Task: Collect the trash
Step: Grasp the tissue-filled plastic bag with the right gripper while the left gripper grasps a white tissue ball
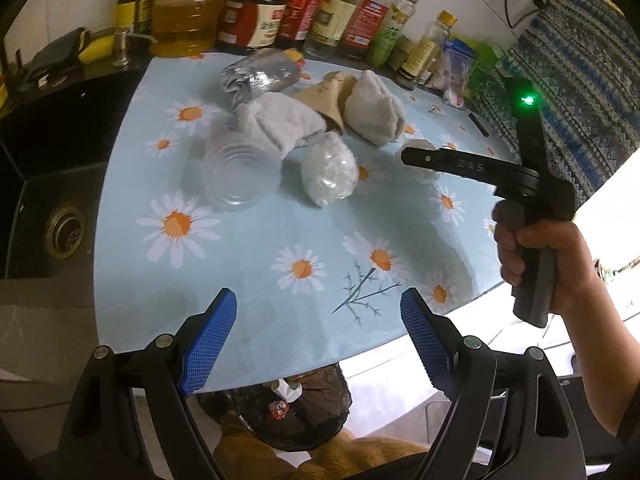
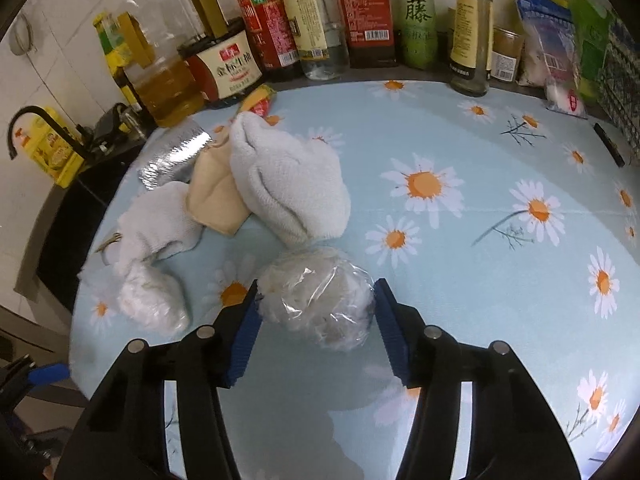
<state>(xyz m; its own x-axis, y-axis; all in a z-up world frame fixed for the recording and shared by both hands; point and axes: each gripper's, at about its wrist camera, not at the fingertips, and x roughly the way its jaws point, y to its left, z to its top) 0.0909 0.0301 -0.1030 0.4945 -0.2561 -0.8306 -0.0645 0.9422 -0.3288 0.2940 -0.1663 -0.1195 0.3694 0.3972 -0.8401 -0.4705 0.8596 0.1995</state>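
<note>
We had the plastic-wrapped wad between our right fingers.
Our right gripper (image 2: 316, 312) bracketed the wrapped wad (image 2: 318, 300) on the daisy tablecloth (image 2: 460, 280), pads at both sides; whether they squeezed it, we couldn't tell. Our left gripper (image 1: 318, 336) hung spread wide, holding nothing, above the table's near edge.

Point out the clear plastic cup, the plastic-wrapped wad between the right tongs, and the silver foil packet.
clear plastic cup (image 1: 236, 174): left wrist view, ridged base.
plastic-wrapped wad (image 2: 318, 304): right wrist view, middle of crinkled wrap.
silver foil packet (image 1: 260, 76): left wrist view, shiny top face.
</note>
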